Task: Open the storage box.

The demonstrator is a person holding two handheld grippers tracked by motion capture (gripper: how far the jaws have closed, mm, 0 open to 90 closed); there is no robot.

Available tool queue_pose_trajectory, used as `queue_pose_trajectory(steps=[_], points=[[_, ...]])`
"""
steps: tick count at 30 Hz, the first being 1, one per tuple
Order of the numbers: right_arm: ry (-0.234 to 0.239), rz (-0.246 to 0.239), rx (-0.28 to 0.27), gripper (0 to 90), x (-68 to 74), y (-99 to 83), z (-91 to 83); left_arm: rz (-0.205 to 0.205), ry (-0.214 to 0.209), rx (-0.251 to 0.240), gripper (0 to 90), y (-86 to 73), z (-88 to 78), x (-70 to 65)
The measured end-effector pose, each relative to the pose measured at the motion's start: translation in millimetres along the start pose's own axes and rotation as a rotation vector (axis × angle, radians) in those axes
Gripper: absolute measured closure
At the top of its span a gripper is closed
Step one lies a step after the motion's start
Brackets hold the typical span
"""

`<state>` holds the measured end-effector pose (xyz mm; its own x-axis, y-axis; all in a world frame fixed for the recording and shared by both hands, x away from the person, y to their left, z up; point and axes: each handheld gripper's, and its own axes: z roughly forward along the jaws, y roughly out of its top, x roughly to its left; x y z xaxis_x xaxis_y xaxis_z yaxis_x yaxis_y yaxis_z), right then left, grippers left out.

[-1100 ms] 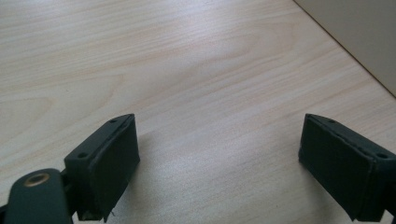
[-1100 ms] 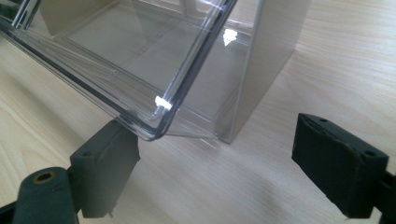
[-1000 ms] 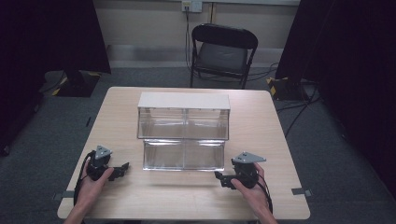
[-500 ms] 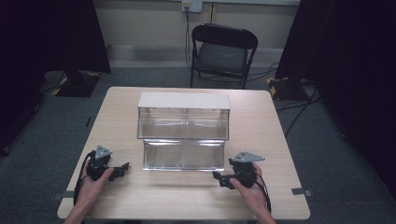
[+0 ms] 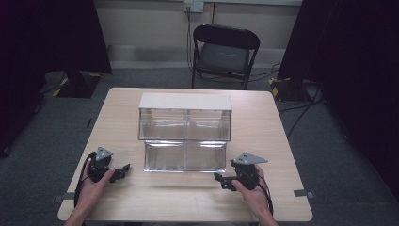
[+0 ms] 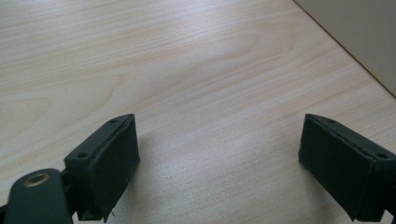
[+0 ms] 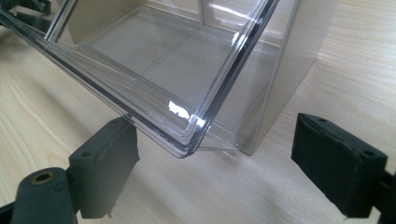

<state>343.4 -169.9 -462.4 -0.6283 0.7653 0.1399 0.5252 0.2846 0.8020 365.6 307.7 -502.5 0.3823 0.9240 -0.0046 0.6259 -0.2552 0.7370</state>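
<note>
since a second ago: right gripper (image 5: 225, 180) has crept a little toward the frame's centre, closer to the lower drawer's corner; left gripper (image 5: 120, 170) sits where it was, drawer unit unmoved.

high view: clear plastic drawer unit (image 5: 185, 134) at centre of the wooden table (image 5: 263, 136), white top, two tiers, the lower drawer (image 5: 184, 156) pulled out toward the bottom of the frame. left gripper at lower left, held in the left hand (image 5: 92, 186), apart from the drawer. right gripper at lower right in the right hand (image 5: 251, 189), its tips just beside the drawer's near right corner. black folding chair (image 5: 225, 52) at upper centre beyond the table. no writing or brand legible anywhere.

left gripper view: jaws stand wide, bare wood grain between them, nothing held or touched. pale edge of the unit in the upper right corner.

right gripper view: jaws wide apart, holding nothing. the clear drawer's corner (image 7: 187, 149) hangs over the gap, toward the left finger (image 7: 105, 163); contact cannot be told. right finger (image 7: 338, 163) is clear of the plastic.
</note>
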Motion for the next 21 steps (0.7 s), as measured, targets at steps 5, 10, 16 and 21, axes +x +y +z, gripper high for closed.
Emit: queue_pose_trajectory(steps=[5, 10, 16, 21], points=[[0.004, -0.001, -0.004, 14.1, 0.7, 0.1, -1.4, 0.0, 0.0, 0.0, 11.6, 0.0, 0.0, 0.0], [-0.001, -0.007, -0.006, 14.1, 1.4, 0.2, -1.6, 0.0, 0.0, 0.0, 11.6, 0.0, 0.0, 0.0], [0.003, -0.002, -0.004, 14.1, 1.0, 0.1, -1.6, 0.0, 0.0, 0.0, 11.6, 0.0, 0.0, 0.0], [0.001, -0.005, -0.005, 14.2, 1.2, 0.0, -1.9, 0.0, 0.0, 0.0, 11.6, 0.0, 0.0, 0.0]])
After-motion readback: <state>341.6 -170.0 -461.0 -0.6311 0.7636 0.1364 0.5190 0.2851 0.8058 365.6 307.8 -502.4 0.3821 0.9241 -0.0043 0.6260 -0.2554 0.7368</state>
